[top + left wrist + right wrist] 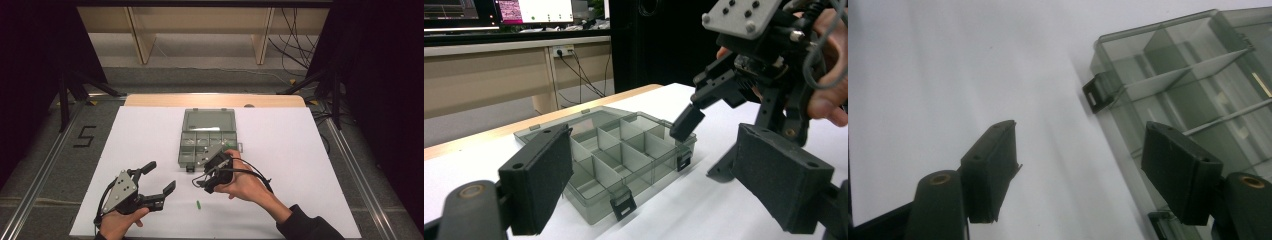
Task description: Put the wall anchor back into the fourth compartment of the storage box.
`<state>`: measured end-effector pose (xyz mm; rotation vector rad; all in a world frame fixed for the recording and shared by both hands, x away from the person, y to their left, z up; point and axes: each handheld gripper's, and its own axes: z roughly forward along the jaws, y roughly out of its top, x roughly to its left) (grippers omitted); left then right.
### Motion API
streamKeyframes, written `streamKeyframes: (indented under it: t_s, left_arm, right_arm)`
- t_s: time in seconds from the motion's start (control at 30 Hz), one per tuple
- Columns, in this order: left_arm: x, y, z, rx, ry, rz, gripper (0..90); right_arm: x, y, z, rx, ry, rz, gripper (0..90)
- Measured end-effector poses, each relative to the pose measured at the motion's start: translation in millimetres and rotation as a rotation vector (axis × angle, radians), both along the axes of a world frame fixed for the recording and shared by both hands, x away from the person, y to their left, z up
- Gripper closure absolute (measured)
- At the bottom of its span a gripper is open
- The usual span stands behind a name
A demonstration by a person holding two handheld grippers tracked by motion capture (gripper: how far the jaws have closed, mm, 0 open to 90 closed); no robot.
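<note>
A translucent grey compartment box (pixel 186 150) lies open in the middle of the white sheet, its lid folded back. It also appears in the left gripper view (pixel 589 202) and the right gripper view (pixel 1128 40). My right gripper (pixel 206 176) hovers tilted at the box's front edge, jaws open with nothing between them (pixel 1078 145). One black latch (pixel 1095 95) of the box sits just beyond its jaws. My left gripper (pixel 161 176) rests at the lower left, jaws wide open and empty (pixel 654 150), facing the box. A small green piece (pixel 198 204) lies on the sheet between the hands.
The white sheet (pixel 280 150) covers a wooden table, with bare sheet left and right of the box. Dark tripod legs (pixel 65 100) and cables stand beyond the table's corners. Small pale items lie in some compartments.
</note>
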<state>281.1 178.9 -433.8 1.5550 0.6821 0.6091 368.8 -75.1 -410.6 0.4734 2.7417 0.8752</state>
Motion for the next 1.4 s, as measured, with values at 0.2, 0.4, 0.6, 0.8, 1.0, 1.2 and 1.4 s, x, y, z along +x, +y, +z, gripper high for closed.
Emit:
streamKeyframes:
  t_s: [0.2,0.4,0.6,0.8,1.0,1.2,1.4]
  left_arm:
    - [0.7,1.2,0.4,0.010,-0.010,0.005,15.8]
    - [0.5,1.3,0.3,0.005,-0.006,0.012,15.8]
    - [0.8,1.1,0.2,0.000,-0.010,0.009,15.8]
    - [0.5,1.3,0.4,0.006,-0.007,0.012,15.8]
    - [0.2,1.2,0.4,0.005,-0.005,0.012,15.8]
    - [0.3,1.1,0.4,0.005,-0.006,0.012,15.8]
    - [0.4,1.1,0.4,0.005,-0.007,0.011,15.8]
  right_arm:
    - [-5.5,6.1,-10.3,-0.023,0.023,0.032,31.1]
    - [-10.5,12.9,-21.4,-0.046,0.041,0.057,31.3]
    - [-15.8,19.2,-32.5,-0.078,0.076,0.077,32.6]
    - [-19.1,23.2,-39.8,-0.101,0.099,0.084,35.5]
    - [-21.0,26.3,-48.2,-0.126,0.124,0.099,40.5]
    - [-23.5,29.2,-55.4,-0.141,0.149,0.105,45.6]
    - [-25.6,31.8,-57.7,-0.151,0.172,0.123,55.5]
